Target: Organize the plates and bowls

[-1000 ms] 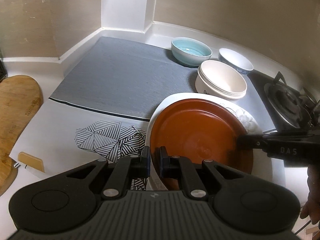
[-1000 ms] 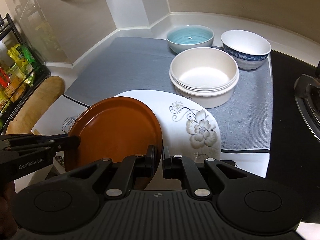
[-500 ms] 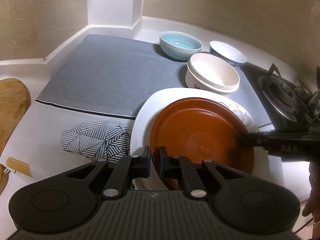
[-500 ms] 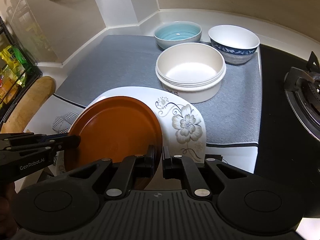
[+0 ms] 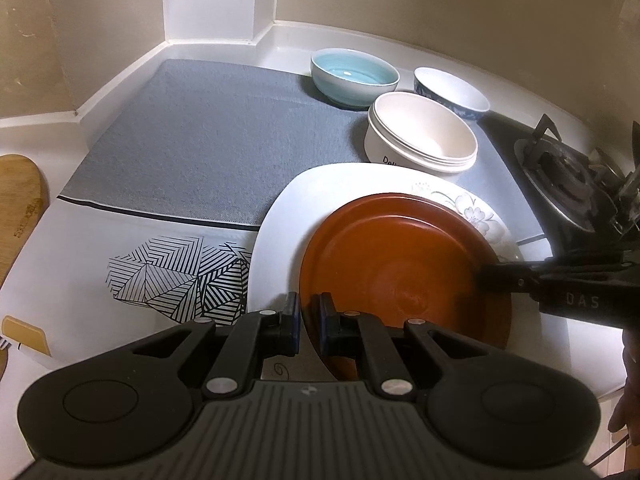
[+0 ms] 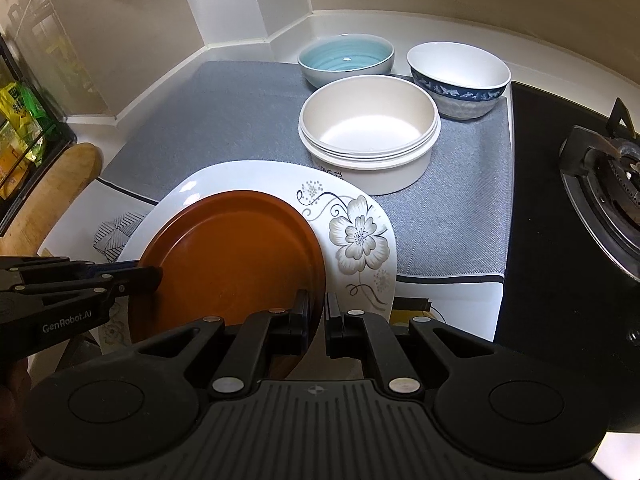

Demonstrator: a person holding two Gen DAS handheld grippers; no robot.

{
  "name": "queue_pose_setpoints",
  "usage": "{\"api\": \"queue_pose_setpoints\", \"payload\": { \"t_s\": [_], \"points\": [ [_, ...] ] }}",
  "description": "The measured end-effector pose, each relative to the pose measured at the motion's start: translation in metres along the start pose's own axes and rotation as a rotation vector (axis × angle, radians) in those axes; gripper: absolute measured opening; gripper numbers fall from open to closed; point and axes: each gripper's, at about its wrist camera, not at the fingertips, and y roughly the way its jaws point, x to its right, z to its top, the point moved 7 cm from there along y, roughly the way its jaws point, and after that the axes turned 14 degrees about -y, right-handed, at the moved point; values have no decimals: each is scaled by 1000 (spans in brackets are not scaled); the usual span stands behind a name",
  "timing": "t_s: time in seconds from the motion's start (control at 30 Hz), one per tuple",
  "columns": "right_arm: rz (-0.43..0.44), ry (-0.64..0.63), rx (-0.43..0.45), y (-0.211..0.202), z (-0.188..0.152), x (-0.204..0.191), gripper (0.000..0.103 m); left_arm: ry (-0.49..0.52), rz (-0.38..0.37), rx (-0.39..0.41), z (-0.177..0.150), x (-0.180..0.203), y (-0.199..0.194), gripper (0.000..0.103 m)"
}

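A brown plate (image 5: 404, 264) is held over a white floral plate (image 5: 280, 216), which lies at the counter's front. My left gripper (image 5: 309, 318) is shut on the brown plate's near rim. My right gripper (image 6: 318, 318) is shut on its opposite rim (image 6: 316, 264); it shows at the right in the left wrist view (image 5: 486, 278). The left gripper shows at the left in the right wrist view (image 6: 154, 276). Behind stand a cream bowl stack (image 6: 368, 136), a light blue bowl (image 6: 346, 60) and a blue-patterned white bowl (image 6: 458, 76).
A grey mat (image 5: 208, 140) covers the counter's back left. A gas stove burner (image 6: 604, 196) sits to the right. A wooden board (image 5: 16, 200) lies at the far left. A patterned cloth (image 5: 176, 276) lies left of the plates. Walls close the back.
Both grippers and the brown plate have shifted left and slightly forward over the floral plate. More of the white plate's left side shows now. Grips are unchanged.
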Motion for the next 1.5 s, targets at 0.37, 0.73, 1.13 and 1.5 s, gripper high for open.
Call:
{"api": "queue_pose_setpoints", "payload": {
  "t_s": [0.37,0.73,1.13,1.5],
  "points": [
    [-7,-8,-13,2,-1,1,9,13,-1,-8,2,3,4,9],
    [-3,-9,-27,2,-6,-1,10,14,0,-8,2,4,4,9],
    [-4,-14,-27,3,-7,-2,12,-7,3,1,2,1,2,13],
    [-6,5,-21,0,-10,3,14,-54,-13,46,8,-3,-9,27]
  ]
}}
